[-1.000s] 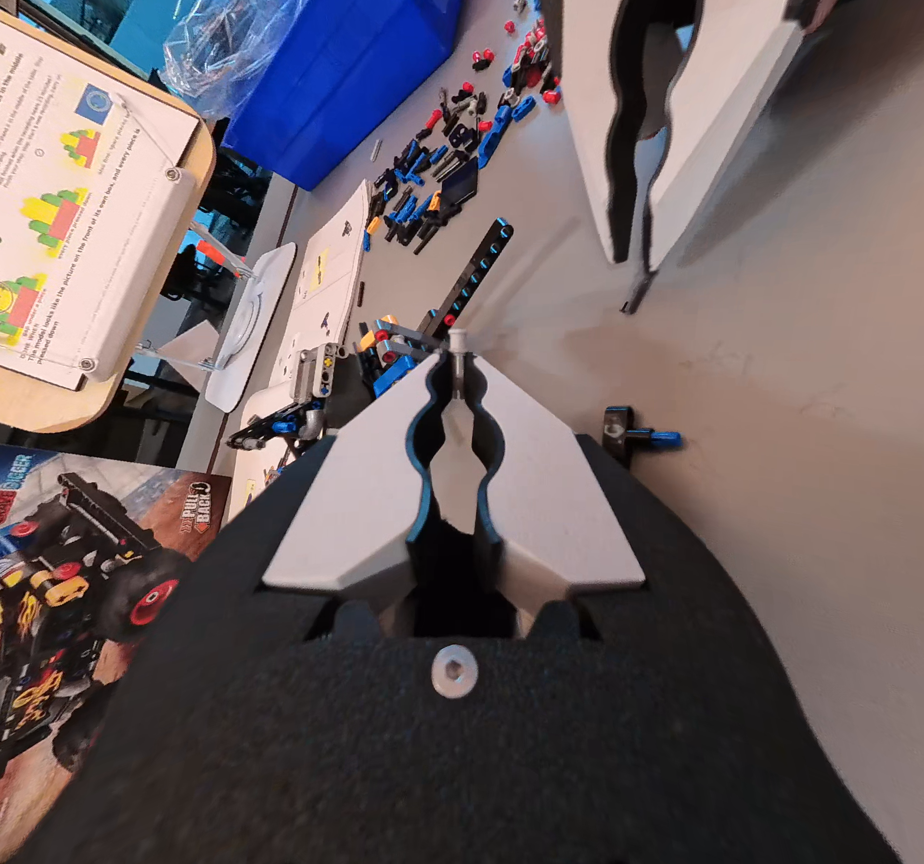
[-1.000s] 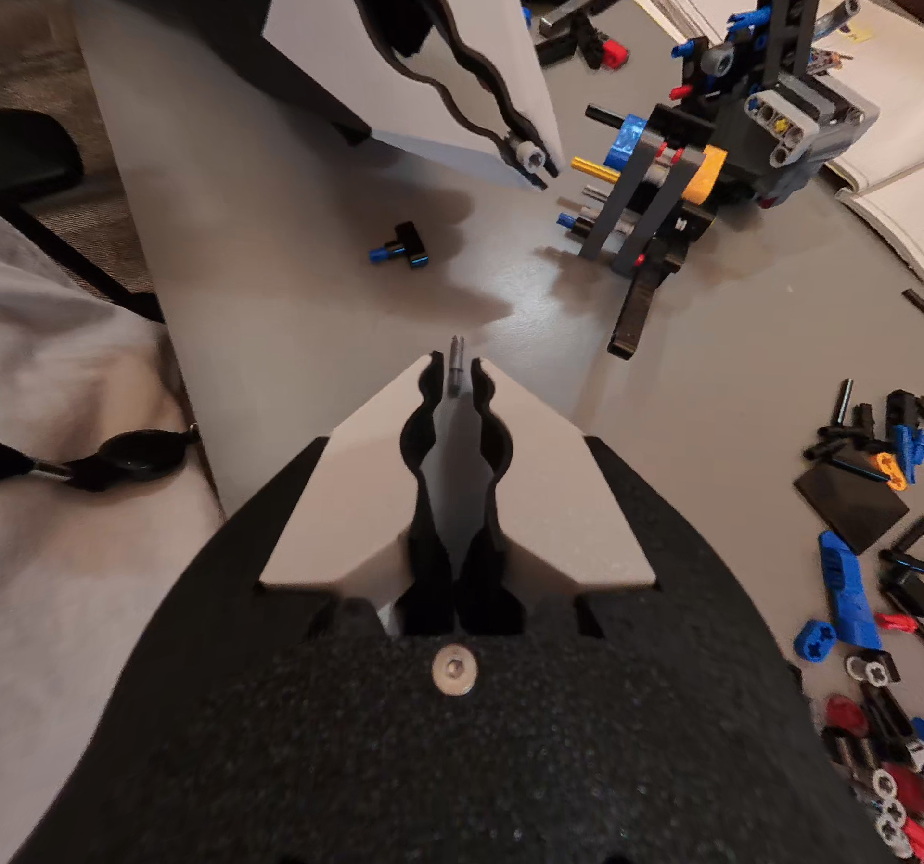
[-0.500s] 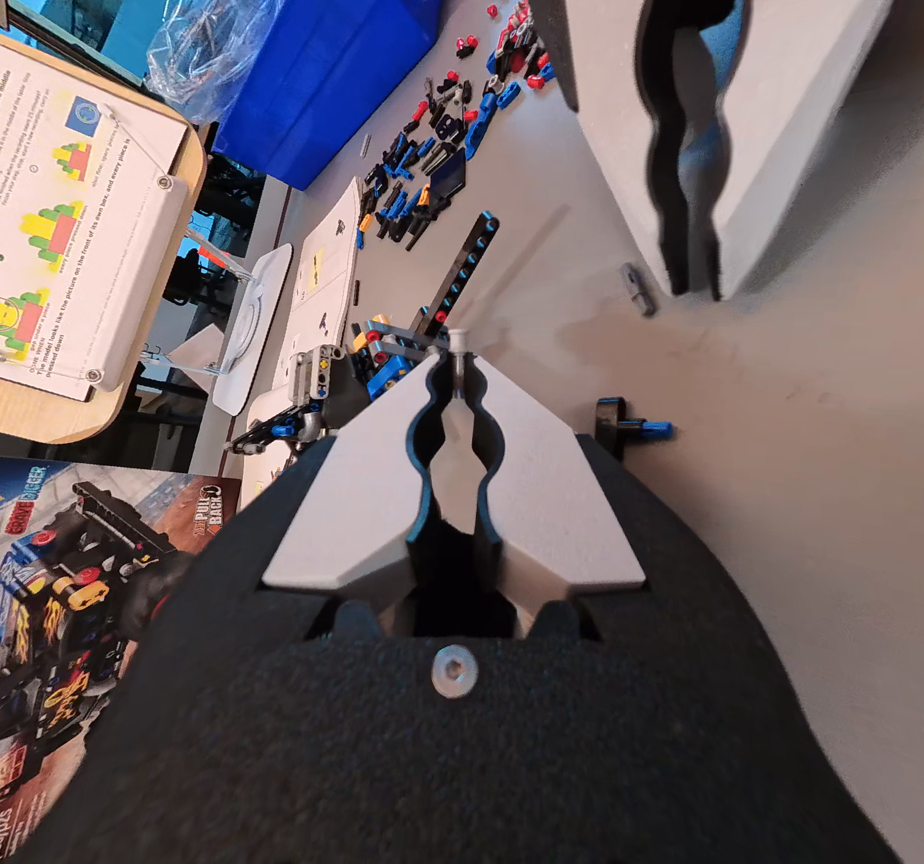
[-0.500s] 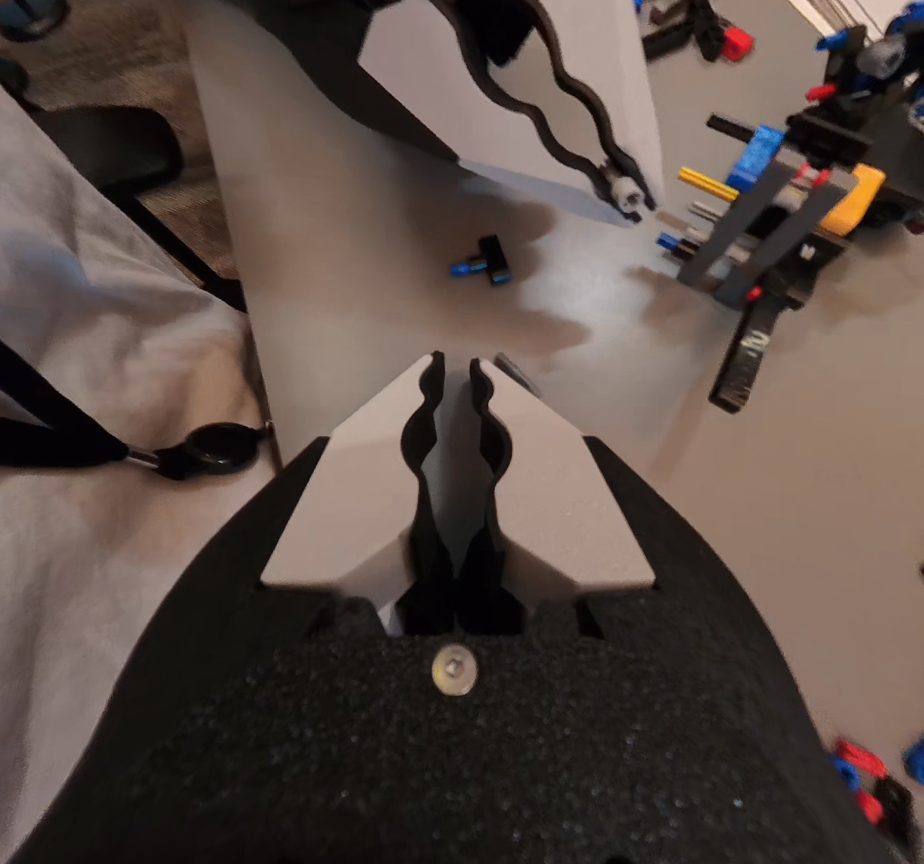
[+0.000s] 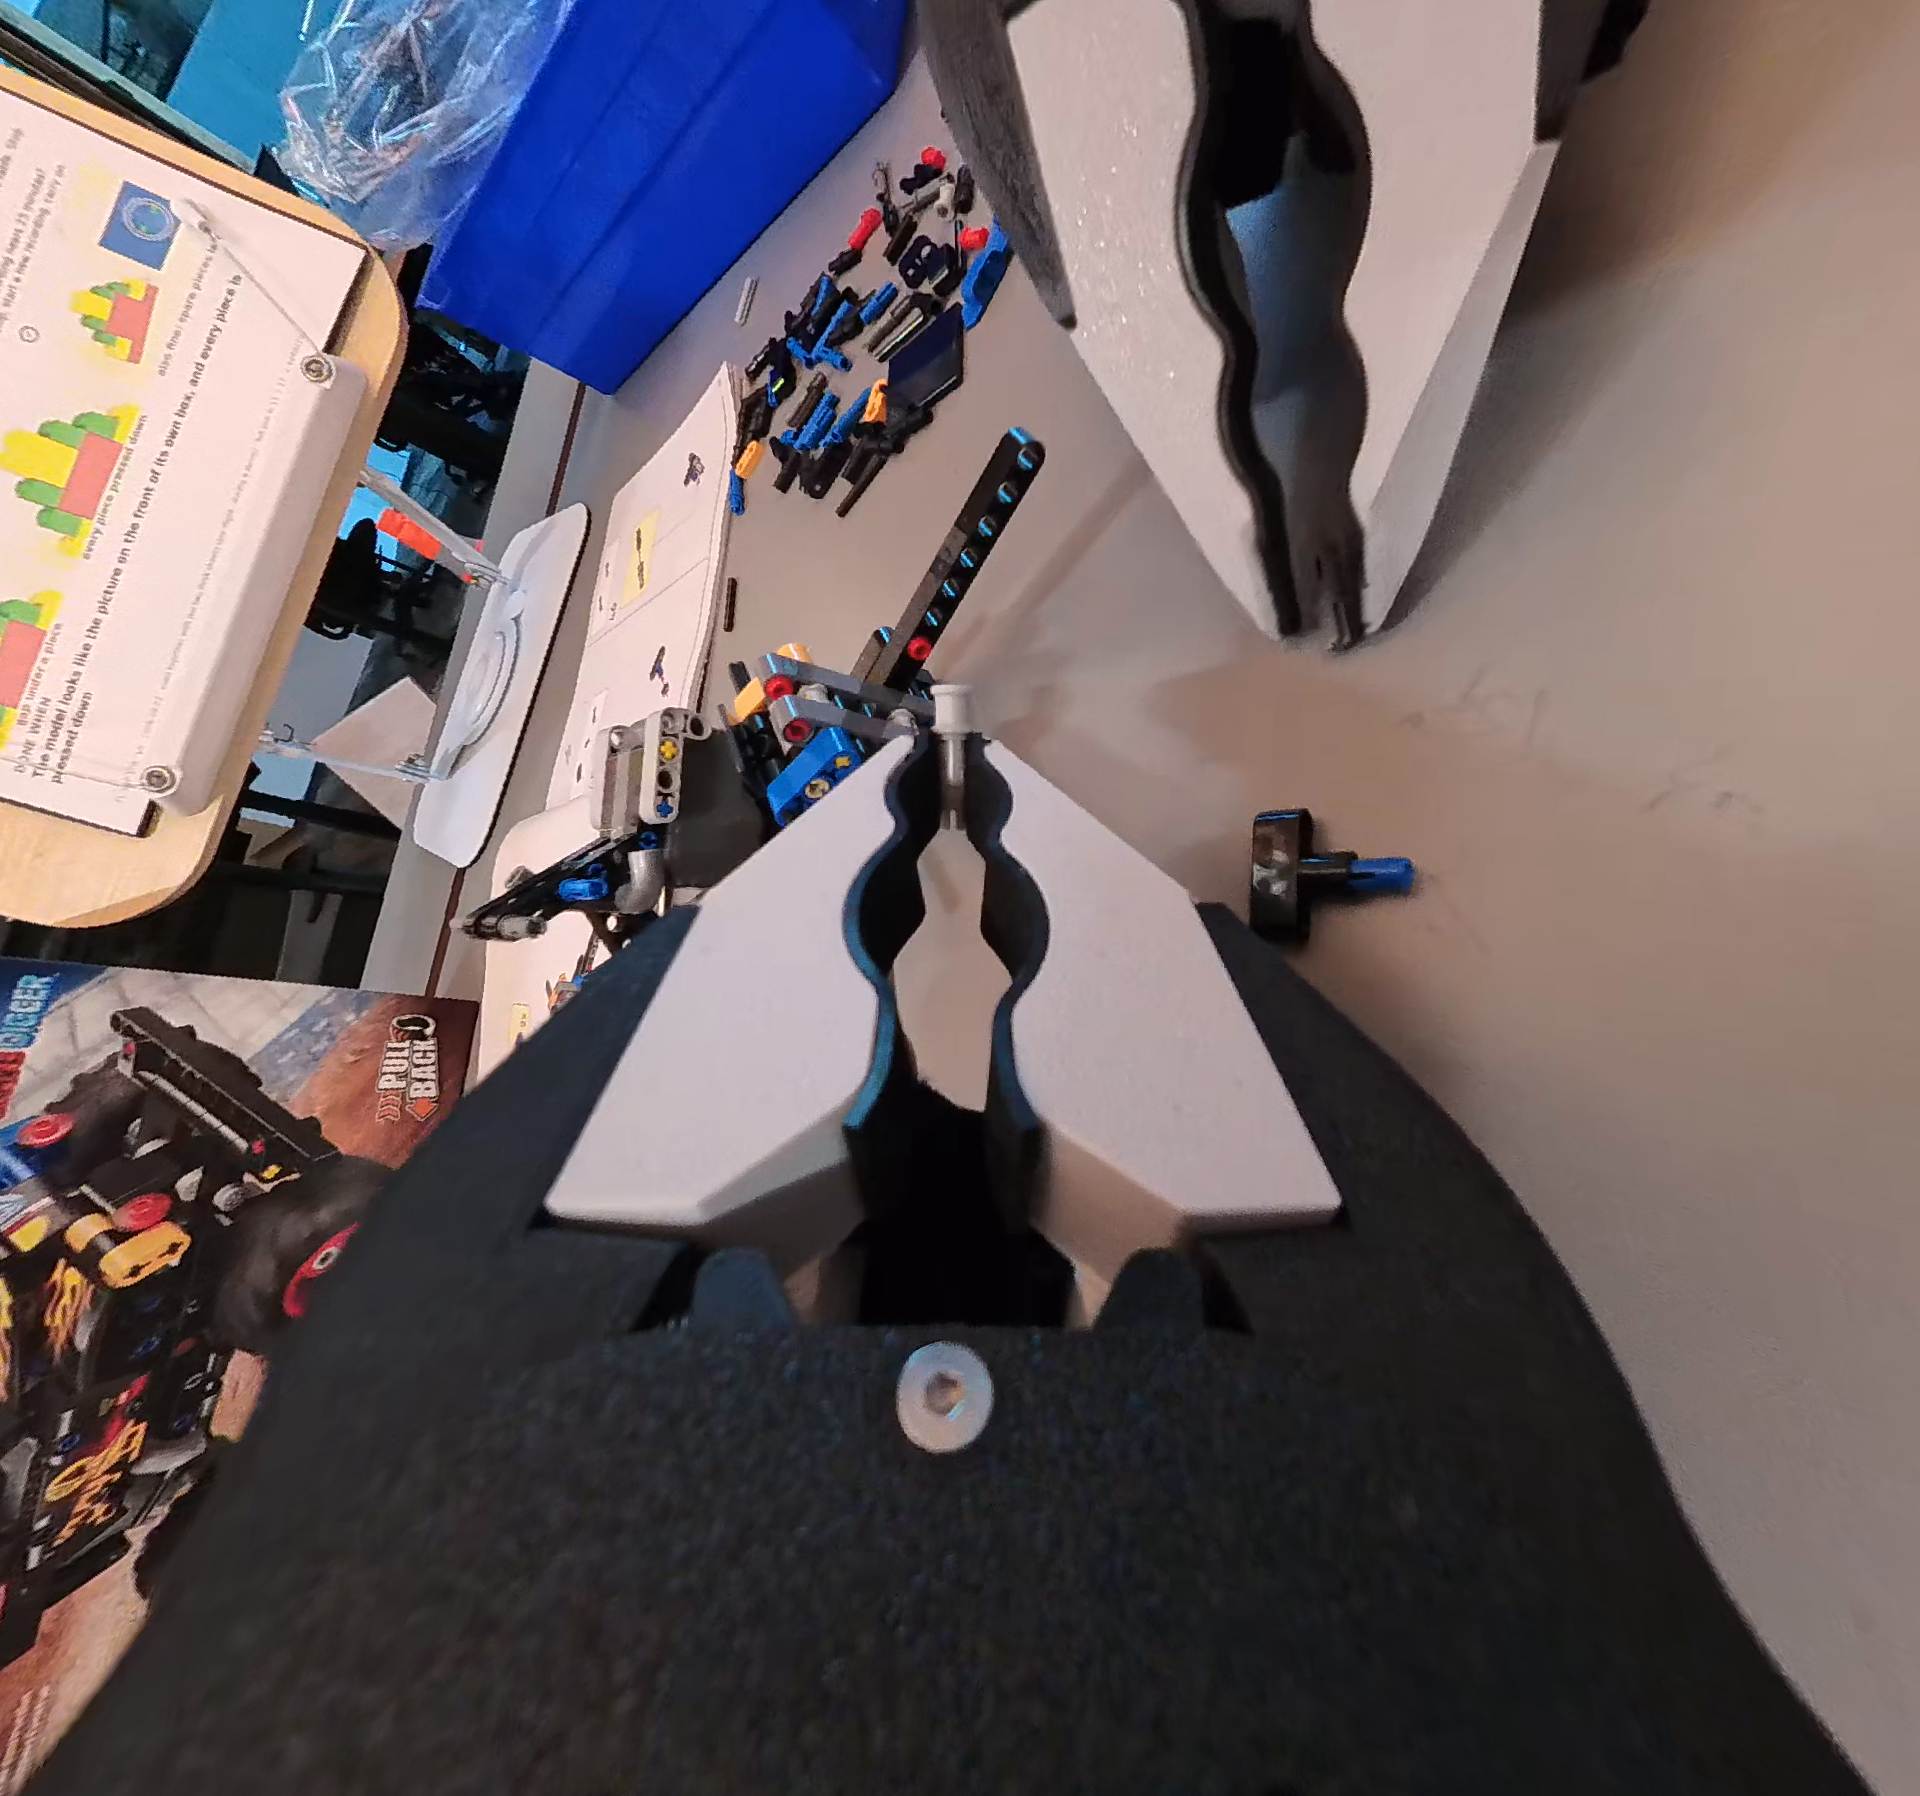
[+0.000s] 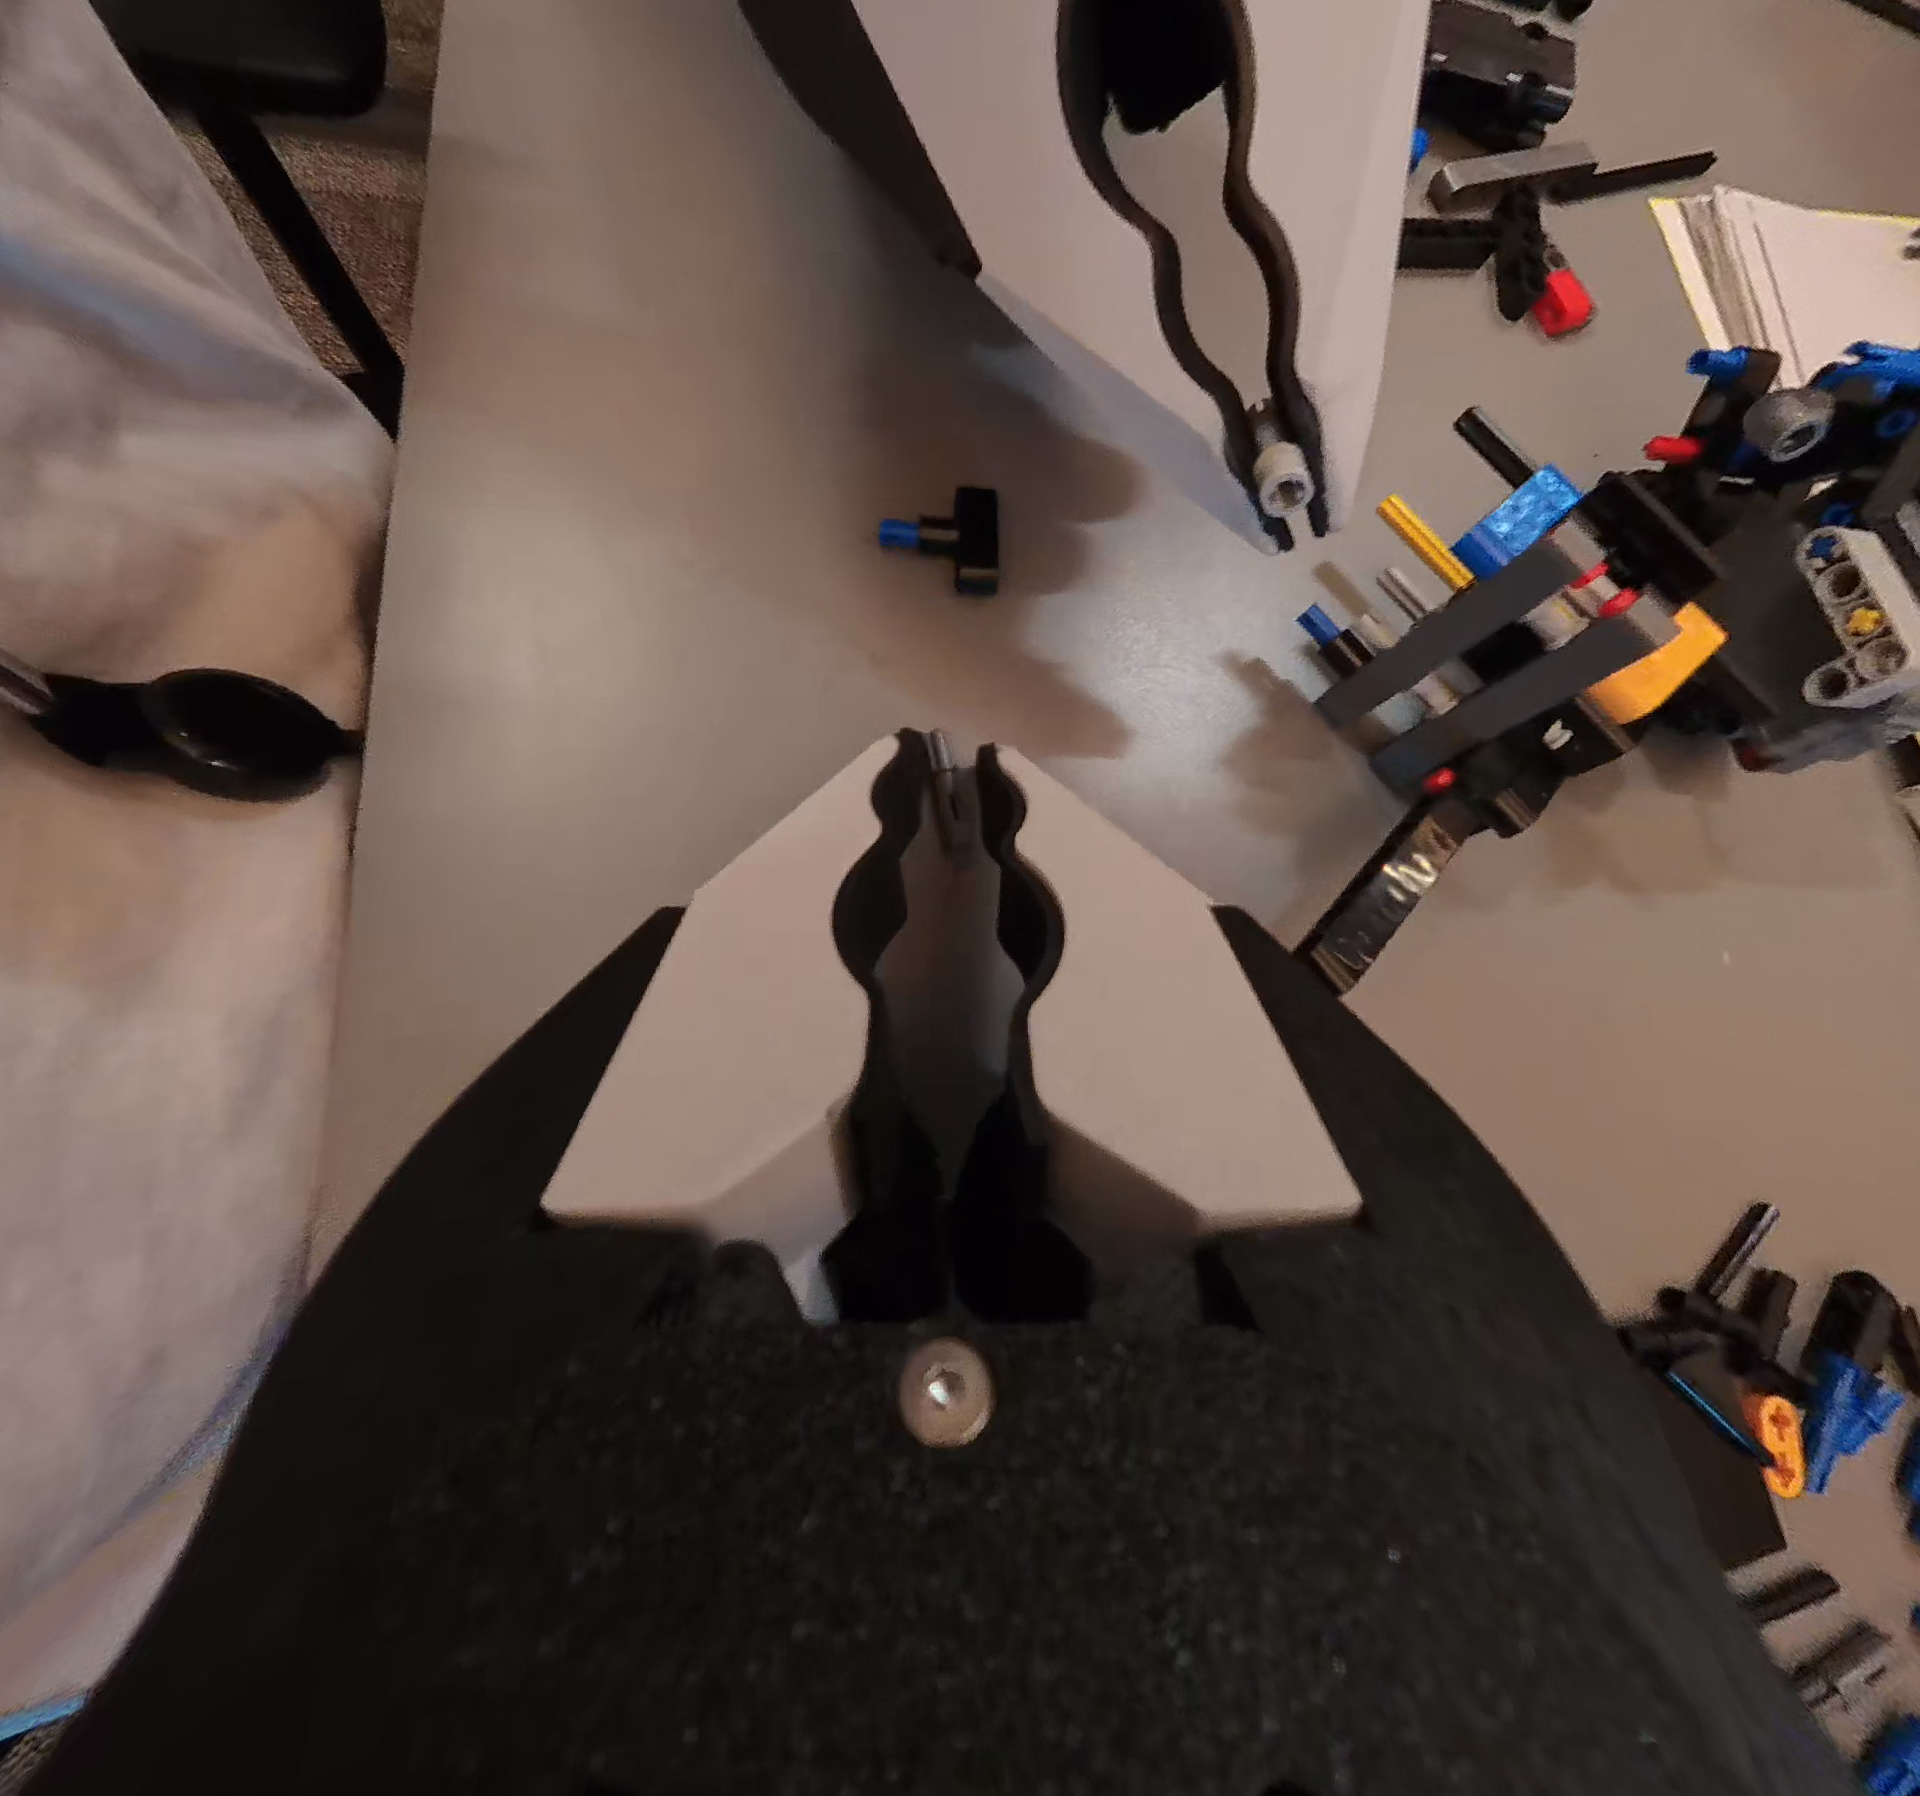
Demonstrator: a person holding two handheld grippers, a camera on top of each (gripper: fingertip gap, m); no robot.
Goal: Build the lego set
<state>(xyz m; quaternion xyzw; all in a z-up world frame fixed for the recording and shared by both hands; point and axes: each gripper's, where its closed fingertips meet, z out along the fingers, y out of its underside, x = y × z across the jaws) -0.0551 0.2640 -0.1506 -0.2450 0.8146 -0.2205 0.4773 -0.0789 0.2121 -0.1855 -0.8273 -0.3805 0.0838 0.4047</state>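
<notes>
My left gripper (image 5: 951,759) is shut on a small light grey bush (image 5: 951,707) that sticks out past its tips. It also shows at the top of the right wrist view (image 6: 1283,505), where the bush (image 6: 1280,479) is seen end-on. My right gripper (image 6: 945,759) is shut on a thin dark grey pin (image 6: 943,785) just above the table. It also shows at the top right of the left wrist view (image 5: 1325,619). The partly built model (image 6: 1558,655) of grey, black, blue and orange parts stands to the right of both grippers. A black piece with a blue pin (image 6: 951,541) lies between them.
Loose parts (image 5: 862,364) lie behind the model, in front of a blue bin (image 5: 665,115). The instruction booklet (image 5: 665,541) and the set's box (image 5: 156,1227) are at the left. More loose parts (image 6: 1787,1383) lie at the right. The table's edge (image 6: 384,707) is at the left. One gripper's finger ends stand about 7 cm off the other's.
My right gripper held the dark pin, then the pin lay on the table beside its tips, and now it sits between the tips again. The left gripper kept its bush and stayed close.
</notes>
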